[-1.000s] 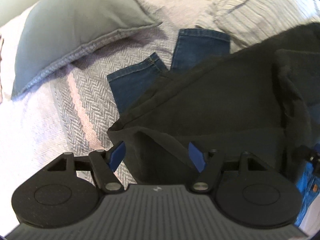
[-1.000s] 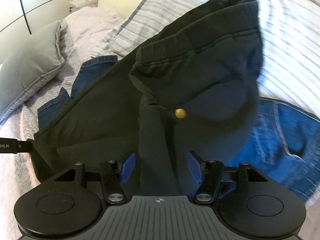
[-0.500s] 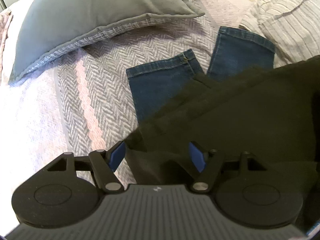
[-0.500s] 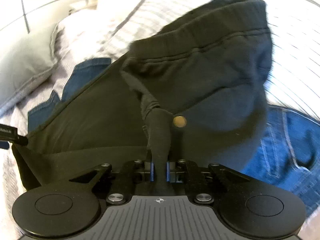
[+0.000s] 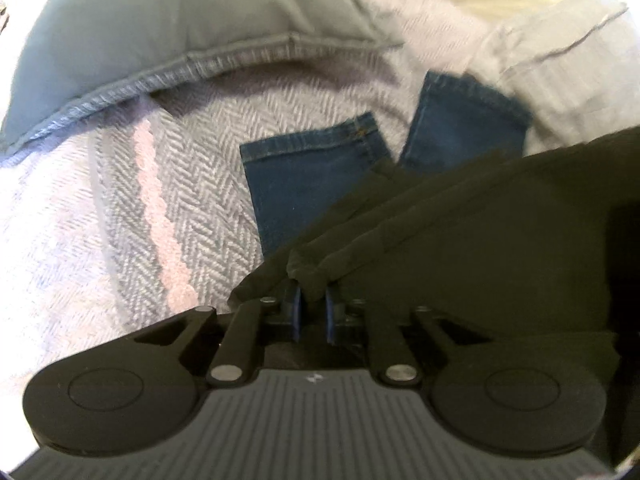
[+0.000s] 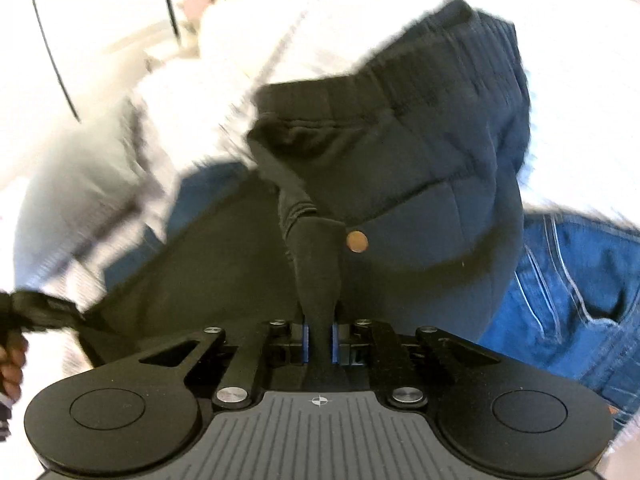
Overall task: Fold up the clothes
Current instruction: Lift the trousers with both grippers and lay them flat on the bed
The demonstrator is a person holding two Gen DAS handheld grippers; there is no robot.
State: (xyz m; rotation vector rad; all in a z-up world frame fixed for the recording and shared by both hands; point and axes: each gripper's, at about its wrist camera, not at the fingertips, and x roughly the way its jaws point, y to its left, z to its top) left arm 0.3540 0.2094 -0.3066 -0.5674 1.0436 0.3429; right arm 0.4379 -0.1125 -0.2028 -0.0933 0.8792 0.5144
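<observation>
The left gripper (image 5: 312, 300) pinches a bunched hem end of the black trousers (image 5: 480, 240); its jaws have just been closing, and the dark cloth now sits squeezed between the 2 blue pads (image 5: 295, 308). The right gripper (image 6: 319, 340) is pressed together on a gathered rope of the same garment just below the waistband (image 6: 400, 92), beside a copper button (image 6: 357, 241), and its jaws have also been closing within the last second.

So both ends of the trousers are gripped, and the cloth runs in long creases from one gripper to the other. In the right wrist view the left tool and the hand (image 6: 10, 360) holding it show at the left edge. The trousers lie across a pair of blue jeans (image 5: 312, 176), whose 2 leg ends poke out toward the head of the bed (image 5: 80, 240), near a grey pillow (image 5: 160, 20) by the bed's left side; the jeans' seat (image 6: 568, 300) shows under the black cloth toward the right side.

The step in hand looks like the pick-up before the 1st fold. The next move likely calls for lifting both ends together, clear of the jeans, keeping the cloth taut so it hangs flat, then bringing hem to waistband or laying it on a bare stretch of the herringbone blanket (image 5: 192, 184). Dragging the jeans along is the risk.
</observation>
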